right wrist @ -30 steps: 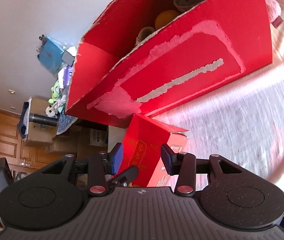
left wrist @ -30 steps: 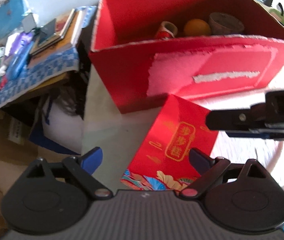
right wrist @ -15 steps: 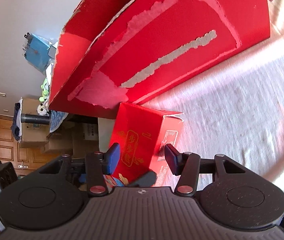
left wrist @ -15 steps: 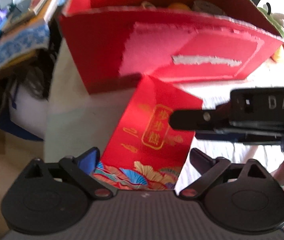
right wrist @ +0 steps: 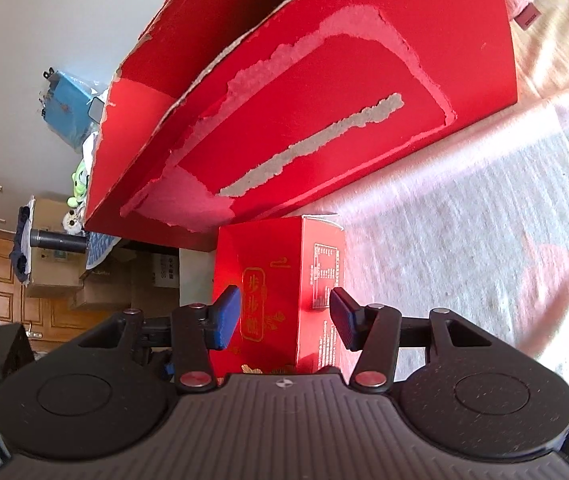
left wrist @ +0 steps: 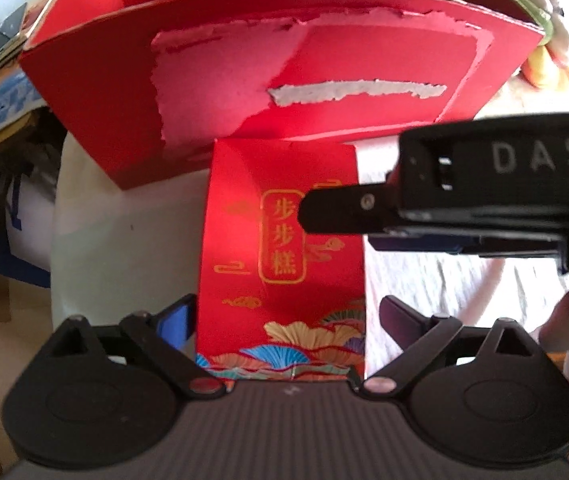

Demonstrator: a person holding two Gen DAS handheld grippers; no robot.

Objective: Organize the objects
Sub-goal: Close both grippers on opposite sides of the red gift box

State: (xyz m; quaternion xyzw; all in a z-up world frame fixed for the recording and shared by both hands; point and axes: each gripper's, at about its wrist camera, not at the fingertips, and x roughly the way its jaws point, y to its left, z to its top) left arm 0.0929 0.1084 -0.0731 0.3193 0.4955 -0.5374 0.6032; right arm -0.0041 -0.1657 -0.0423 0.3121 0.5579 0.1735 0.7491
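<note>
**Both grippers bracket the small carton**

Your small red carton (left wrist: 284, 240), glossy card with gold lettering, stands on the pale woven cloth (right wrist: 464, 240) just in front of the large red box (left wrist: 284, 72) with torn facing. Left gripper (left wrist: 287, 320) and right gripper (right wrist: 285, 316) both straddle it, fingers spread, neither visibly pinching.

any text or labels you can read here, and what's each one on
"步步糕": in a gold frame on the front of the small red box, also visible in the right wrist view.
"DAS": raised letters on the body of the right gripper; further letters are cut off at the picture's edge.
Fine print on the small red box's side panel: too small to read.
Dark red tag beside the large red box: blurred.
</note>
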